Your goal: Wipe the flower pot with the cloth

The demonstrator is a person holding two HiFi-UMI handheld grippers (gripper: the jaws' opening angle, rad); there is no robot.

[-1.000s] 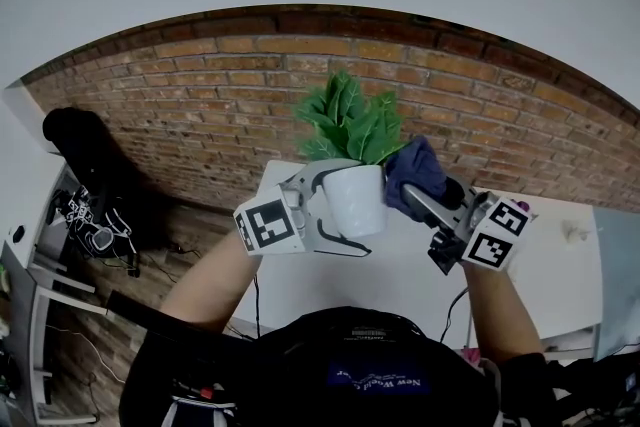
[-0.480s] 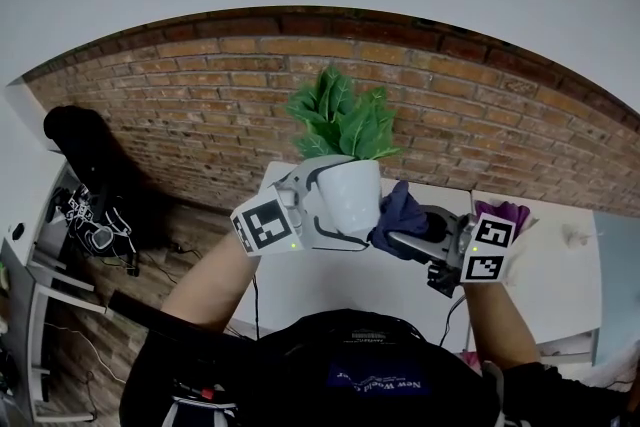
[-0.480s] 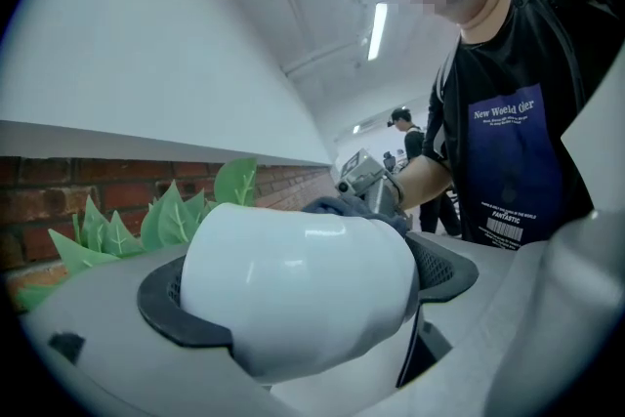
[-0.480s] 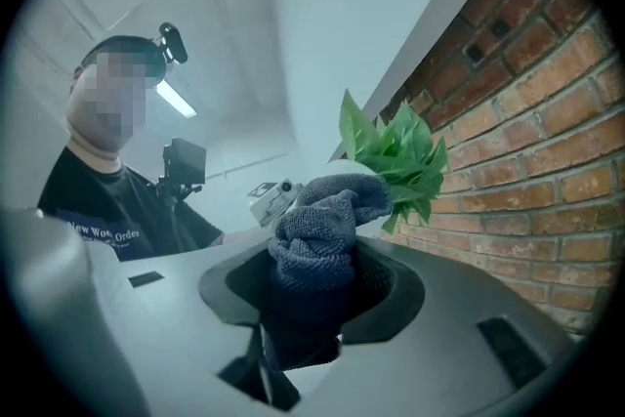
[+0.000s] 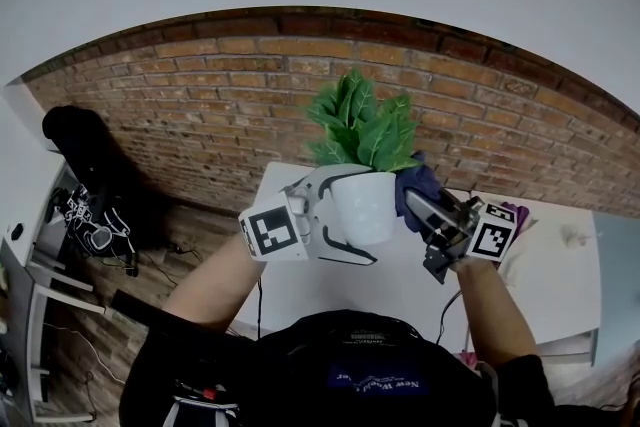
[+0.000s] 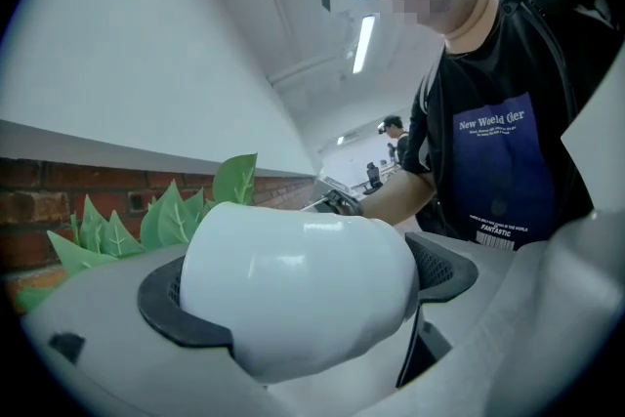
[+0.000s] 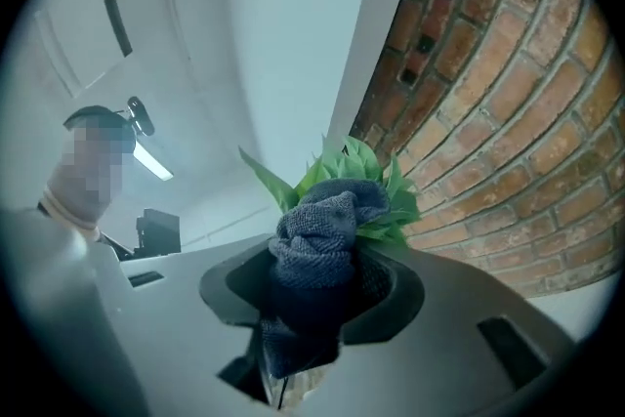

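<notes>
White and glossy, the flower pot [image 5: 362,207] is a smooth, rounded pot with no mark or label on the side I can see. A bunch of bright green, veined leaves [image 5: 362,125] stands out of its mouth. My left gripper [image 5: 345,215] has its jaws clamped on the pot's body, one dark pad on each side, and holds it up in the air over the white table [image 5: 300,290], in front of the red brick wall [image 5: 200,105].

My right gripper [image 5: 415,205] has its jaws clenched on the cloth [image 5: 418,183], a dark blue, coarse-knit rag bunched into a wad that bulges out past the jaw tips. In the head view the wad sits at the pot's right side, up near the rim and just under the leaves, and seems to touch it.

Each gripper carries a cube with black-and-white square markers. The only writing I can read is on my dark shirt [image 6: 498,161]: a blue patch with "New World" in white, a last word I cannot make out, and "FANTASTIC" lower down.
</notes>
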